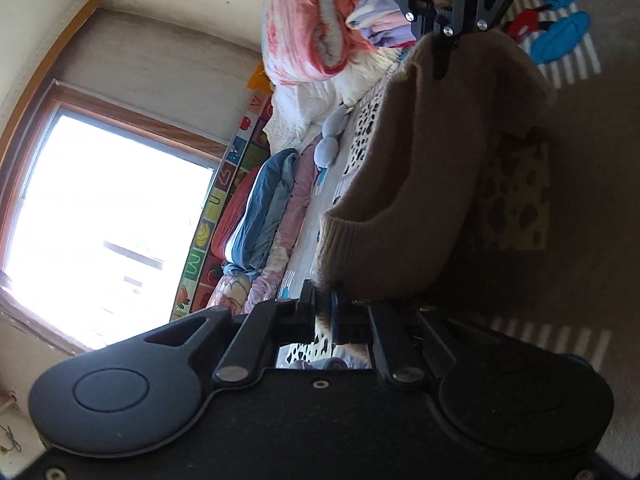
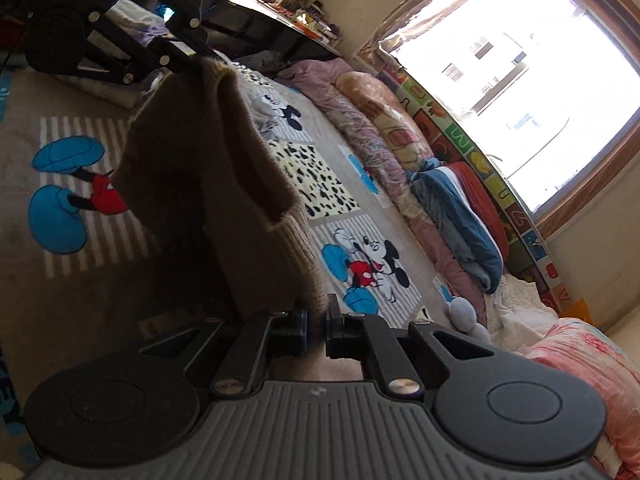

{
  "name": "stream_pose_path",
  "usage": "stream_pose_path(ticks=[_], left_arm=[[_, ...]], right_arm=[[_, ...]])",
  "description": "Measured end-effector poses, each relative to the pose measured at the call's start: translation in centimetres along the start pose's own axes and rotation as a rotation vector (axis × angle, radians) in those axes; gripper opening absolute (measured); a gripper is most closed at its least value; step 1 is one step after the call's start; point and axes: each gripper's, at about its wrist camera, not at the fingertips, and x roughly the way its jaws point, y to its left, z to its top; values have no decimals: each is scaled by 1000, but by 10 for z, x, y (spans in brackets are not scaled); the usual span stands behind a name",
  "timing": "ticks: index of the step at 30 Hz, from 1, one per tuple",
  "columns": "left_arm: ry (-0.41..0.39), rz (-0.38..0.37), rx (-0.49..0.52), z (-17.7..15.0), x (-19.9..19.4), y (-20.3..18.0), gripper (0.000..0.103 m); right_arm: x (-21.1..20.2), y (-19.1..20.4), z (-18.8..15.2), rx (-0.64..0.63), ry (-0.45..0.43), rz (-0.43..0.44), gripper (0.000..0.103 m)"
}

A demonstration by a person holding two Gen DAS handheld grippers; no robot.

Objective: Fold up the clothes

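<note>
Both views are tilted hard, so the room reads sideways. The window [image 2: 532,92] is blown out to white; nothing beyond it resolves except faint building shapes. The far desk [image 2: 280,20] in the right wrist view is dark and cluttered, its items too small to name. The lower part of each frame is filled by the gripper body, hiding whatever lies directly beneath.

The brown knit sweater [image 1: 420,184] hangs in the air between the two tongs, stretched as a doubled band over the cartoon-print rug [image 2: 344,208] (mouse figures and spotted panels). Its interior is in shadow; sleeves and neckline cannot be made out. Only a ribbed hem edge is clear.

Left tongs [image 1: 323,316]: closed, pinching the ribbed edge of the sweater; fuzzy knit shows between the pads. Right tongs [image 2: 316,326]: likewise closed on the sweater's ribbed edge, fabric rising straight from the pinch. Each tongs also appears in the other's view, at the top of the frame, clamped on the far end of the garment.

Along the wall under the window lies a row of folded bedding [image 2: 460,216] (blue, pink, red), and a pink-and-white quilt [image 1: 304,24] is stacked at one end.
</note>
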Motion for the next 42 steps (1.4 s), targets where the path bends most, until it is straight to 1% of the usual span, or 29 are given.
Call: stream_pose_path(ticks=[3, 5, 8, 13, 17, 21, 22, 23, 24, 25, 26, 27, 29, 31, 33, 35, 36, 38, 39, 41, 42], left_arm=[[-4, -11, 22, -8, -37, -32, 5], [-14, 6, 79, -20, -68, -53, 5], [-29, -2, 135, -33, -105, -72, 5], [-29, -50, 177, -38, -130, -124, 5], [-6, -83, 171, -46, -152, -165, 5], [47, -113, 137, -46, -158, -200, 6], [69, -127, 123, -47, -158, -208, 8], [90, -153, 106, -47, -159, -215, 13], [103, -184, 81, -47, -160, -218, 21], [108, -205, 50, -46, -162, -220, 23], [113, -224, 19, -46, -164, -220, 26], [121, -243, -13, -46, -167, -217, 30], [135, -271, -87, -47, -171, -208, 30], [150, -267, -201, -50, -172, -189, 30], [165, -260, -325, -54, -172, -169, 30], [182, -243, -482, -59, -169, -144, 30], [189, -232, -571, -62, -168, -131, 33], [199, -206, -783, -73, -167, -106, 39], [204, -198, -903, -80, -166, -94, 45], [211, -191, -1157, -98, -163, -75, 47], [207, -205, -1308, -110, -162, -69, 47]], right_arm=[[-16, 53, -7, -96, 1, 46, 9], [-33, 84, -10, -158, -10, 67, 9], [-60, 122, -17, -203, -27, 101, 9], [-89, 179, -35, -288, -21, 153, 9], [-102, 225, -51, -337, 3, 195, 9], [-103, 260, -61, -331, 31, 217, 9], [-102, 268, -63, -326, 41, 225, 10], [-100, 275, -65, -316, 51, 241, 12], [-98, 281, -67, -310, 65, 256, 14], [-96, 288, -70, -309, 86, 270, 22], [-95, 293, -71, -306, 97, 274, 24], [-98, 296, -71, -302, 95, 264, 25], [-106, 299, -69, -277, 85, 256, 26], [-118, 288, -64, -203, 54, 277, 29], [-130, 277, -61, -166, 33, 255, 30], [-141, 264, -58, -118, 9, 234, 30], [-147, 252, -57, -70, -7, 221, 30], [-158, 227, -54, 47, -43, 189, 31], [-164, 212, -54, 133, -70, 172, 32], [-177, 182, -61, 329, -130, 151, 36], [-181, 166, -68, 457, -168, 149, 38]])
